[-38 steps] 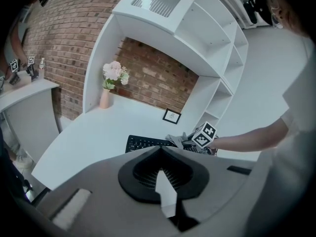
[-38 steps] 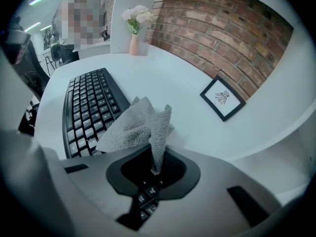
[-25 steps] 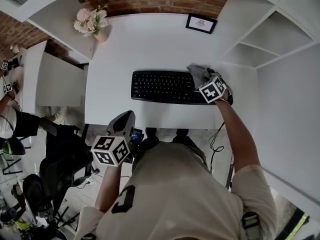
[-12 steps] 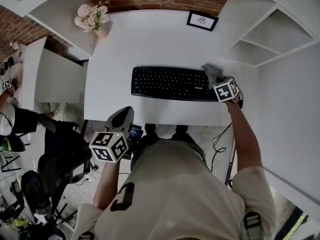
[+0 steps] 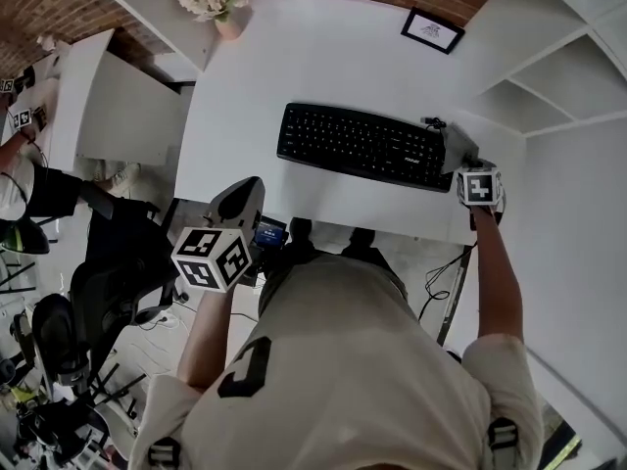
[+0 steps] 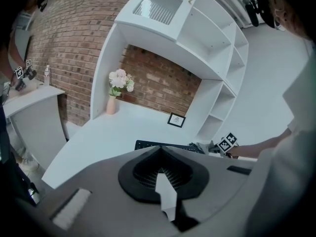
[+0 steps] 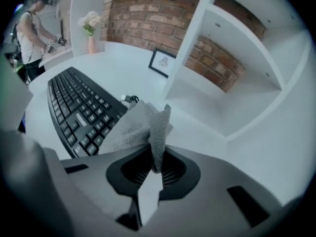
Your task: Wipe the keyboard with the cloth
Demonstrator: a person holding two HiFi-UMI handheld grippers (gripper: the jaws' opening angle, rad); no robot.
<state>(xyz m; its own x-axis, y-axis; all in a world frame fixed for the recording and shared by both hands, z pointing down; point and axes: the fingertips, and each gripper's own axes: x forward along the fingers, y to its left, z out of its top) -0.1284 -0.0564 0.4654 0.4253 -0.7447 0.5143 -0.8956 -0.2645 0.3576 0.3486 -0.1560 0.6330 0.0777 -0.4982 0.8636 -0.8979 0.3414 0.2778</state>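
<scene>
The right tongs (image 7: 156,160) pinched the grey cloth (image 7: 132,126) at the keyboard's (image 7: 79,113) right end; the left tongs (image 6: 160,155) were pressed together, empty.

Pink flower vase (image 5: 230,24) and framed picture (image 5: 432,30) stand on white desk (image 5: 323,57)

Operator and hand-held tooling: appearance
Short-sleeved pale shirt (image 5: 362,360) with dark print (image 5: 245,365) on its left side; strap buckles (image 5: 498,437) on the shoulders. Tooling: left gripper (image 6: 159,149) and right gripper (image 7: 157,164), grey moulded bodies, black ribbed jaw recesses, each carrying a white cube (image 5: 214,259) with black square markers
</scene>
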